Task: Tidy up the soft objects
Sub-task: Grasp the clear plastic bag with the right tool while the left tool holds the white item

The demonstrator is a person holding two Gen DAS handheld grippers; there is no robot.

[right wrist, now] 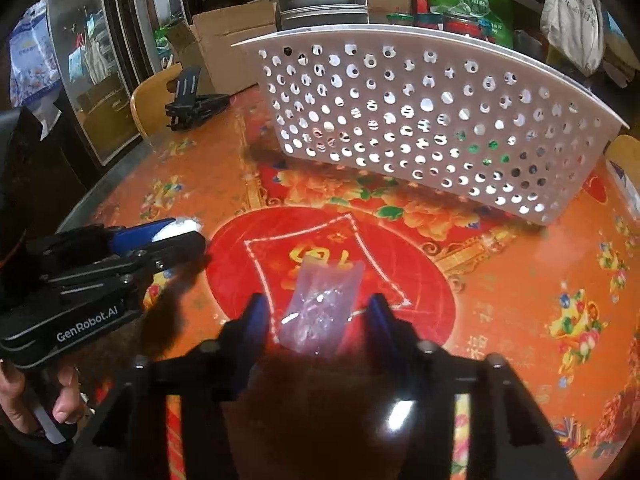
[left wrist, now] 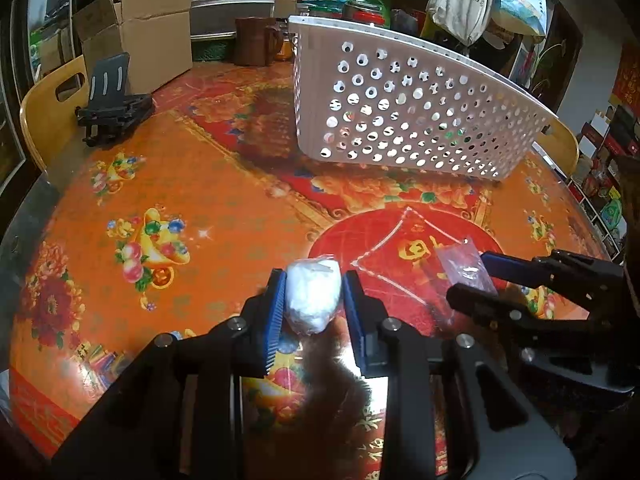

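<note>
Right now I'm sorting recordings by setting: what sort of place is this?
Most likely a lived-in home dining or storage room. A round table wears a festive red-and-orange cloth, wooden chairs ring it, and cardboard boxes, a brown mug and hanging bags crowd the back.

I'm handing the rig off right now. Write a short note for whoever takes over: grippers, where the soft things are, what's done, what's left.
Left gripper: jaws closed around the white wrapped bundle, low over the table.
Right gripper: jaws open on either side of the clear plastic pouch, which lies flat on the table, not gripped.
White perforated basket stands behind both; nothing soft visible inside.
Done: bundle grasped.
Left: grip the pouch, then carry both into the basket.
</note>
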